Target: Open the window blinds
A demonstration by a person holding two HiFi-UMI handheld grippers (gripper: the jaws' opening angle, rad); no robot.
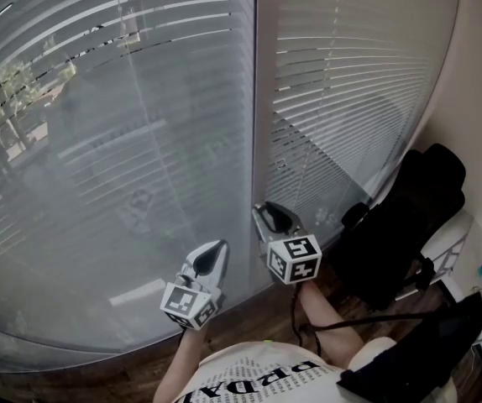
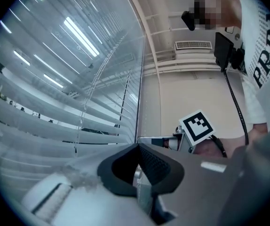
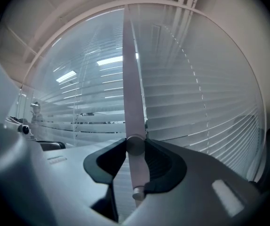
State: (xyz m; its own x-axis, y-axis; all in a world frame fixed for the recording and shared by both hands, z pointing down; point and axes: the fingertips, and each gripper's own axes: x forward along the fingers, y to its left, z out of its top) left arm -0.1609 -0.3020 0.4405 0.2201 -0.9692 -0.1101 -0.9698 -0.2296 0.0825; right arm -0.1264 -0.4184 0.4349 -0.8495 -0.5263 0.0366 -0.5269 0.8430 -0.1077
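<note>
Two white slatted blinds cover the window, a left one (image 1: 123,141) and a right one (image 1: 350,82), with a pale upright frame post (image 1: 254,99) between them. Trees and outdoor shapes show dimly through the left blind's slats. A thin pale tilt wand (image 3: 131,102) hangs in front of the blinds. My right gripper (image 3: 136,149) is shut on the wand near its lower end, which pokes out below the pads. In the head view the right gripper (image 1: 268,212) sits close to the post. My left gripper (image 1: 216,248) hovers lower left of it, shut and holding nothing (image 2: 137,147).
A black office chair (image 1: 409,217) stands against the right wall (image 1: 476,99), with a dark bag (image 1: 426,351) in front of it. Wooden floor (image 1: 98,376) shows under the window sill. A black cable (image 1: 296,317) trails from the right gripper.
</note>
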